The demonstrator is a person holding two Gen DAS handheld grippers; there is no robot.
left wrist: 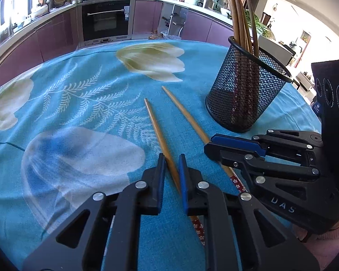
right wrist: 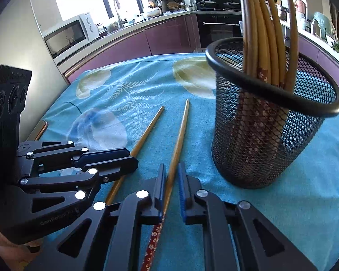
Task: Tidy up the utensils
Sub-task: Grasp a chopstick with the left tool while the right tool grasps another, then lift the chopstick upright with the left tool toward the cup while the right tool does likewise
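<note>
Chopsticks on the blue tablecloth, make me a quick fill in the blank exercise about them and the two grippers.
1. The number of chopsticks lying on the tablecloth is ____.
2. The left gripper is shut on the ____ chopstick.
3. The right gripper is shut on the chopstick nearer the black mesh ____.
4. The other chopsticks in the holder stand ____.

Missing words: two; left; holder; upright
</note>
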